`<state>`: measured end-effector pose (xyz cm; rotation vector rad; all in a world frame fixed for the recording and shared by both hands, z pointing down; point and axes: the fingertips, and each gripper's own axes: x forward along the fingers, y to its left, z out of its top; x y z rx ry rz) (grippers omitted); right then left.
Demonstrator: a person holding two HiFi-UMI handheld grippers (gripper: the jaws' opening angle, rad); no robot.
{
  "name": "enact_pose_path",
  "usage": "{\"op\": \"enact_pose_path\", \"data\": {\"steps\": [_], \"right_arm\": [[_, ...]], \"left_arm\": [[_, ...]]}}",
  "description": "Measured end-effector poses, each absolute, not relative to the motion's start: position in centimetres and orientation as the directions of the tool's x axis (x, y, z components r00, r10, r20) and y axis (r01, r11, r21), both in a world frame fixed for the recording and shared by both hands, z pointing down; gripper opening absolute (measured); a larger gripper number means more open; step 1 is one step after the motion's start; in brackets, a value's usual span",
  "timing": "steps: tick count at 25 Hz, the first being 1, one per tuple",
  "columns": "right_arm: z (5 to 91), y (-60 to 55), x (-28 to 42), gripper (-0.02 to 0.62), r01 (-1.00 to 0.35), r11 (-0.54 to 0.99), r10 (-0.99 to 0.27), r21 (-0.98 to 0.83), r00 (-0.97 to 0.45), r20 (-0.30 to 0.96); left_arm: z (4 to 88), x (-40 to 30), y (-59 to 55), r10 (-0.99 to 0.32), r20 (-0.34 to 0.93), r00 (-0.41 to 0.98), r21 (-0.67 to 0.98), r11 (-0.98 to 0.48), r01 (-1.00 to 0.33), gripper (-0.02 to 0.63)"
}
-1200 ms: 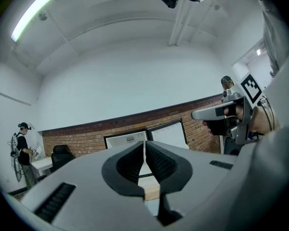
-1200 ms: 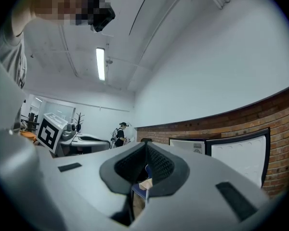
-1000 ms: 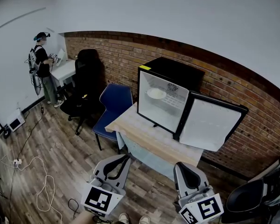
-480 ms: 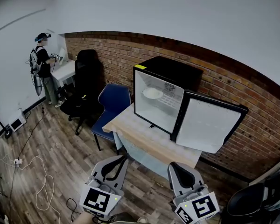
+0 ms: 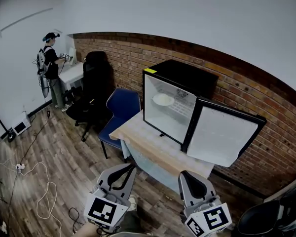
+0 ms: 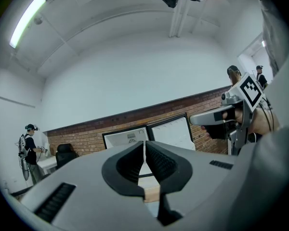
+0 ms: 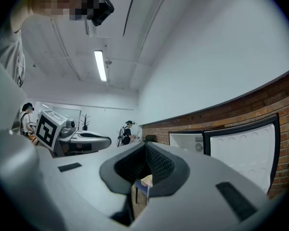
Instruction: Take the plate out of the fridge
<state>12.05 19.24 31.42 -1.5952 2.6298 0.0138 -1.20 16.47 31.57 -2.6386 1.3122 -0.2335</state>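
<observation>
A small black fridge [image 5: 182, 78] stands on a wooden table [image 5: 153, 149] against the brick wall, its door [image 5: 222, 137] swung open to the right. On a shelf inside lies a white plate [image 5: 163, 99]. My left gripper [image 5: 121, 174] and right gripper [image 5: 193, 183] hang low in the head view, well short of the table, both shut with nothing between the jaws. The fridge [image 6: 127, 138] and its door [image 6: 172, 134] show beyond the left gripper [image 6: 144, 150]. In the right gripper view the right gripper [image 7: 145, 153] is shut, with the fridge [image 7: 185, 141] to its right.
A blue chair [image 5: 119, 112] sits at the table's left end and a black office chair [image 5: 91, 90] stands behind it. A person [image 5: 50, 70] stands at a white desk [image 5: 74, 73] far left. Cables [image 5: 39, 191] trail over the wood floor. Another black chair [image 5: 266, 216] is at lower right.
The head view has shifted slightly, so the fridge and table sit a little differently in frame. Both grippers stay low and shut. The far person has turned toward the desk.
</observation>
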Motion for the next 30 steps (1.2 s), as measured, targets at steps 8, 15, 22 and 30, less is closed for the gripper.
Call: {"op": "enact_pose_path", "data": {"steps": [8,15,22,30], "right_arm": [[32.2,16.8,12.3,0.032,-0.886,0.464,-0.885,-0.019,-0.463,-0.053],[32.6,13.4,11.9,0.032,-0.891,0.453,-0.891,-0.01,-0.452,-0.052],[33.0,8.8,11.2,0.032,-0.903,0.43,-0.902,-0.013,-0.429,-0.035],[33.5,1.2,9.9,0.032,-0.916,0.401,-0.916,-0.021,-0.401,0.013]], "left_arm": [[32.3,-0.7,14.2,-0.801,0.046,0.597,-0.227,-0.591,-0.774,0.026],[32.6,-1.5,11.0,-0.799,0.039,0.6,-0.223,-0.592,-0.775,0.026],[32.8,-2.0,6.3,-0.781,0.047,0.623,-0.218,-0.617,-0.756,0.026],[32.9,-3.3,-1.6,-0.756,0.059,0.651,-0.2,-0.648,-0.735,0.026]]}}
